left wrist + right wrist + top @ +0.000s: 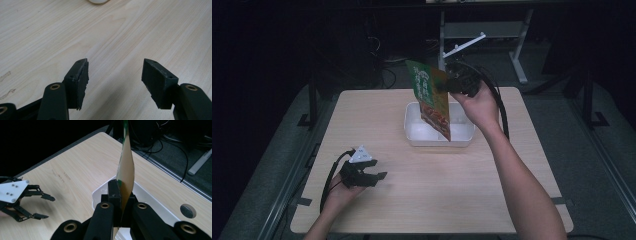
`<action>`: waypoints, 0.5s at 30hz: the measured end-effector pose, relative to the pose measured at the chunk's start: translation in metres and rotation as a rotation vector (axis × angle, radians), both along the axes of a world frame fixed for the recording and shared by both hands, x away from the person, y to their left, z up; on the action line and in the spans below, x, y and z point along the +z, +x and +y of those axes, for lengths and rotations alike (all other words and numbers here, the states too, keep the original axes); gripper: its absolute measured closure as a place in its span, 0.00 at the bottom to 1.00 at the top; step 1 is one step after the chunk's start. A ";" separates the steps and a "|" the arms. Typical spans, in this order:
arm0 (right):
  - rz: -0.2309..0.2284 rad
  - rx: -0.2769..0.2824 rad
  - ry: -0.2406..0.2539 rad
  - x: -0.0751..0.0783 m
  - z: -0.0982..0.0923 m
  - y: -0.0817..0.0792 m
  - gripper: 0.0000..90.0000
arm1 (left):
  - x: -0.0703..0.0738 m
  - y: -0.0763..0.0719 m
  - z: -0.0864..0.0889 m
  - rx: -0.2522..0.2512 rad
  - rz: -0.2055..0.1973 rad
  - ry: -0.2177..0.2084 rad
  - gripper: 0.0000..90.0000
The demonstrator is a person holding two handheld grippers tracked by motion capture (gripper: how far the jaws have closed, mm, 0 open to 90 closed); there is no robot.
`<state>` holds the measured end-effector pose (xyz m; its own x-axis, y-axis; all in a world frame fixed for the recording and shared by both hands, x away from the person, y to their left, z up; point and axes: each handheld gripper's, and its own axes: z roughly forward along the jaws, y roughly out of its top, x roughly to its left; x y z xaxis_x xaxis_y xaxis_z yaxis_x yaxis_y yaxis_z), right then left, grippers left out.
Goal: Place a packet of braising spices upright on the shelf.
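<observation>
A flat green and orange food pouch (pixel 432 97) hangs upright over the white tray (pixel 414 135) at the table's far middle. My right gripper (pixel 447 86) is shut on the pouch's right edge, held up by a hand. In the right gripper view the pouch (pixel 126 167) stands edge-on between the two black jaws, above the white tray (pixel 98 192). My left gripper (pixel 379 170) rests low over the table's near left, open and holding nothing. In its own view my left gripper (pixel 115 75) stands apart over bare wood.
The light wooden table (pixel 492 175) has free room in front of and beside the tray. A round grey plug (pixel 188 211) sits in the tabletop. Desk legs and cables stand on the dark floor behind the table's far edge.
</observation>
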<state>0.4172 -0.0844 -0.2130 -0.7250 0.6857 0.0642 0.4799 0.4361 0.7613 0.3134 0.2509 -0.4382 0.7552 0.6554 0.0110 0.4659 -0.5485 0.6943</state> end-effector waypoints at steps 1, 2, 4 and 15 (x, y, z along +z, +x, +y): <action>-0.002 -0.001 -0.002 0.000 0.001 0.001 1.00 | 0.000 0.000 0.000 0.000 0.000 -0.001 0.42; -0.007 -0.005 -0.003 -0.001 0.002 0.002 1.00 | 0.000 0.000 0.000 0.000 0.000 -0.001 0.42; -0.008 -0.007 -0.004 -0.002 0.004 0.004 1.00 | 0.000 0.000 0.001 0.001 -0.002 -0.002 0.42; -0.029 -0.031 -0.006 -0.011 0.016 0.015 1.00 | 0.001 0.000 0.002 0.004 -0.006 -0.009 0.42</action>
